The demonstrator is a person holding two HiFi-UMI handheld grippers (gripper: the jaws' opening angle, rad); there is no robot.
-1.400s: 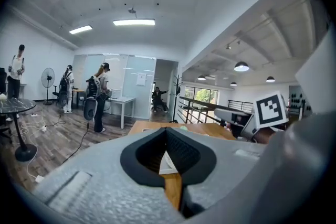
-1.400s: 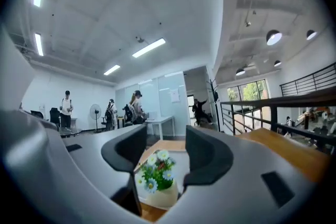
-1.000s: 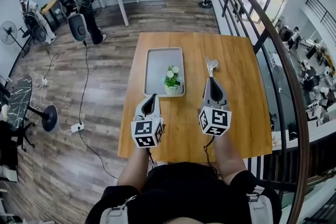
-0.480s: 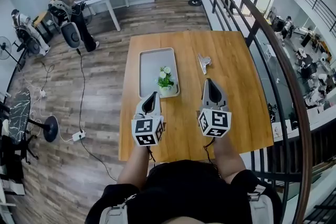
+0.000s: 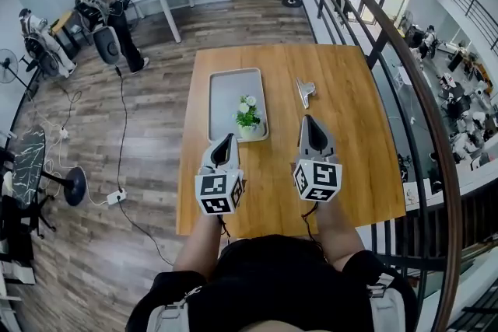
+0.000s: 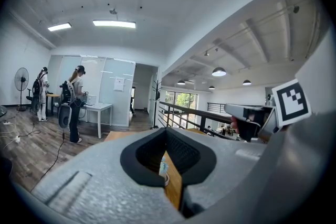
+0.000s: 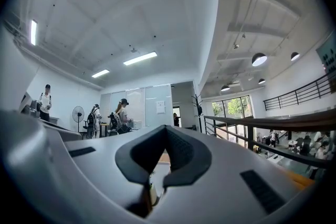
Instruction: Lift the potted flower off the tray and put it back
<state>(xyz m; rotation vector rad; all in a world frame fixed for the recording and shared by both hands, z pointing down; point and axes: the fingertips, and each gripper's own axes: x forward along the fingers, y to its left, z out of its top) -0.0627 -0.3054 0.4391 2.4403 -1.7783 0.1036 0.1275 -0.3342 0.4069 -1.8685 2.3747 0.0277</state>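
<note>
Head view. Both forearms reach forward from the body over the near half of the wooden surface. We note the left hand-held gripper and the right hand-held gripper side by side, well apart, both tips pointing away from us, and each marker cube nearest the body. Count: two hand-held grippers, one tray, one potted flower, one metal clip. The potted flower stands upright on the tray at its near right corner, long axis vertical, blooms up. It lies ahead of and between the two tips, touching neither. The tray's long axis runs away from us. The clip lies on the bare surface to the tray's right.

Left gripper view. The left hand-held gripper has its jaws pressed together, leaving only a thin slit and pinching nothing. Through the slit we see the potted flower beyond, on the surface.

Right gripper view. The right hand-held gripper likewise has its jaws pressed together, nothing pinched. A sliver of the pot shows low in the slit, too small to detail.
</note>
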